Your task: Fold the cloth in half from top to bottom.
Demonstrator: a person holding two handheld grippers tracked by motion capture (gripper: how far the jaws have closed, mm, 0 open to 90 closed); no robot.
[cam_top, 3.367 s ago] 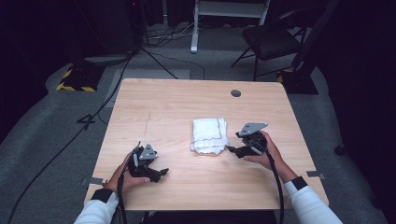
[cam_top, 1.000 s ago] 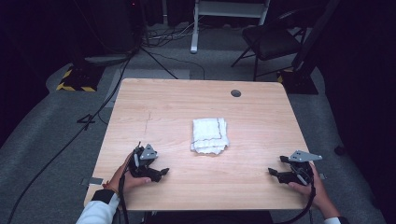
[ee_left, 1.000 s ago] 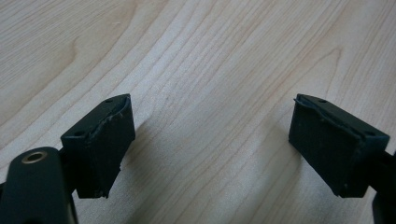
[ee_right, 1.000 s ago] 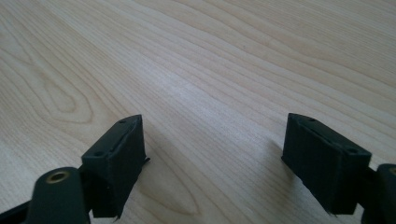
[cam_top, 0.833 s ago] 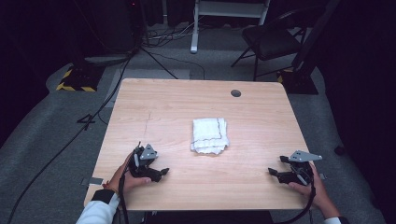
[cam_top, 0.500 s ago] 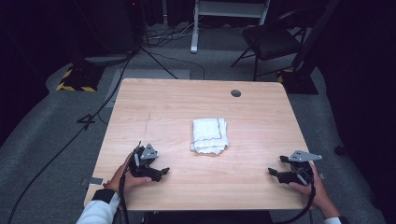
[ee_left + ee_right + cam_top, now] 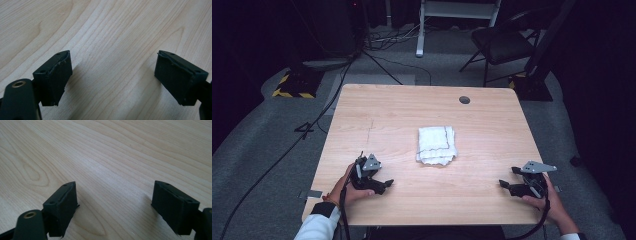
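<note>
Resting near the table's [image 7: 427, 107] near edge, the left gripper [image 7: 384, 184] and the right gripper [image 7: 506, 185] sit at opposite near corners, each in a hand and pointing inward. In the left gripper view its jaws stand wide apart with nothing but bare wood grain between them; the right gripper view shows the same, jaws spread wide and empty. Neither touches the folded white cloth [image 7: 437, 145], which lies flat around the middle of the table, well apart from both, with a thin dark line along its edges. It looks neatly folded into a small rectangle, so the folding appears finished and little seems left beyond perhaps a last tidy or lifting it away. Open wood surrounds the cloth on all sides, giving free room to approach from left or right. At the far right of the tabletop sits a small round cable hole [image 7: 464, 100]; beyond the far edge stand a dark chair [image 7: 502, 47] and floor cables.
</note>
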